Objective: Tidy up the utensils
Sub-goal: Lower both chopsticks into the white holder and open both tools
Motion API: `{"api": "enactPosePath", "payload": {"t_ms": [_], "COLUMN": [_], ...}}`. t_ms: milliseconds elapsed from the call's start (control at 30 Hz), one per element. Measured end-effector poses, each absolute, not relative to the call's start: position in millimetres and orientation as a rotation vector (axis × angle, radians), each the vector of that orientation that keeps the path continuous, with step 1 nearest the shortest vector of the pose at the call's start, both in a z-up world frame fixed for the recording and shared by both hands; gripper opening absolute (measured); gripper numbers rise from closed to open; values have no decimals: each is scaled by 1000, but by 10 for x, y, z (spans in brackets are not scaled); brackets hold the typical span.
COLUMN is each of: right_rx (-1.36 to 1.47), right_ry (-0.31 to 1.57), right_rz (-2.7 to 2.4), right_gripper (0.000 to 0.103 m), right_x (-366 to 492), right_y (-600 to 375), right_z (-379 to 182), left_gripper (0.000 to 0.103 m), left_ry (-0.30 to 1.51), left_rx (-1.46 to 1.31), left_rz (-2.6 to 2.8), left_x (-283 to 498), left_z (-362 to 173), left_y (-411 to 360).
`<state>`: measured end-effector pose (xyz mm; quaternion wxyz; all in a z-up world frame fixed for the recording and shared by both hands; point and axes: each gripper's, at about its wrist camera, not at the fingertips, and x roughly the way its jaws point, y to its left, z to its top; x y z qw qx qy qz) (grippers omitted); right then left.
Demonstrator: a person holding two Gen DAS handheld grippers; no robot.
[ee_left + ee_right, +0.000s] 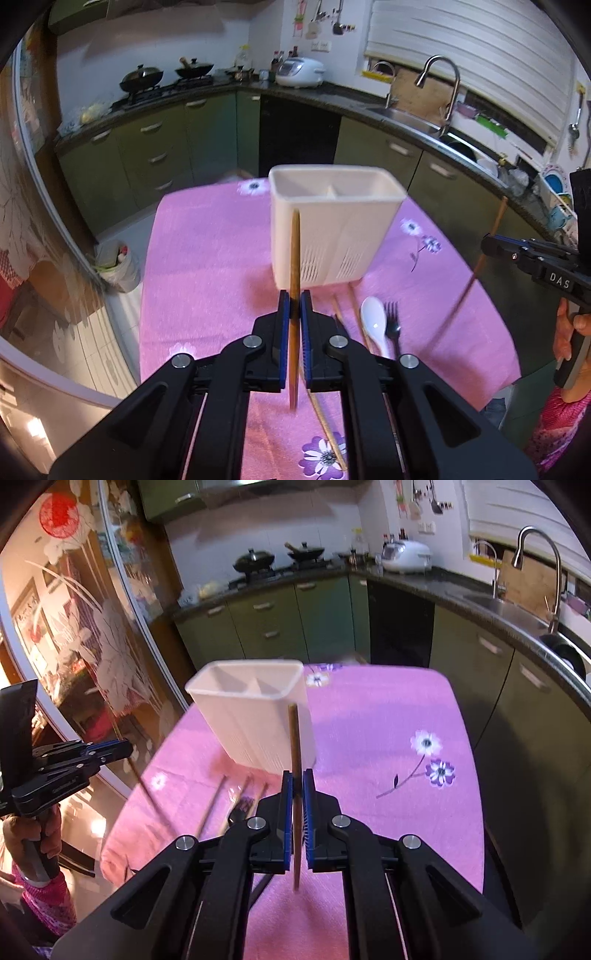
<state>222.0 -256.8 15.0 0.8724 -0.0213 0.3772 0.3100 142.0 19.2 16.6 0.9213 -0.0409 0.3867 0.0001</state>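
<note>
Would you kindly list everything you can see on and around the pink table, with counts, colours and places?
utensil holder: one, white, divided inside, standing mid-table.
tablecloth: one, pink with flowers, covering the table.
held chopsticks: two, brown; one in the left tool, one in the right tool.
loose chopsticks: at least three, brown, lying in front of the holder.
spoon: one, white, beside the fork.
fork: one, dark, right of the spoon.
woks: two, black, lidded, on the stove.
rice cooker: one, white, corner counter.
faucet: one, silver, at the sink.
left tool: black with blue pads, shut on a chopstick.
right tool: same, shut on a chopstick.
</note>
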Motion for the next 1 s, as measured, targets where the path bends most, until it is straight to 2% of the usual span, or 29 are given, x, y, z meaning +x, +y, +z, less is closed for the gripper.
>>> {"api": "enactPosePath", "payload": {"t_ms": [533, 800, 1000], "right_rx": [-54, -1, 24], "right_ry": [603, 516, 510], "right_rz": [684, 690, 679], "right_gripper": [6, 6, 6], "right_x": [2136, 2380, 2721], "right_y": [-2502, -2378, -2161], "right_z": [1371, 1952, 2119], "left_gripper": [6, 6, 6], "left_ry": [633, 592, 559], "left_rx": [-7, -2, 1], "left_rz": [-39, -11, 38], "left_x": [1843, 2149, 2368], "left_z": [1390, 1664, 1679], "left_y": [-6, -37, -6]}}
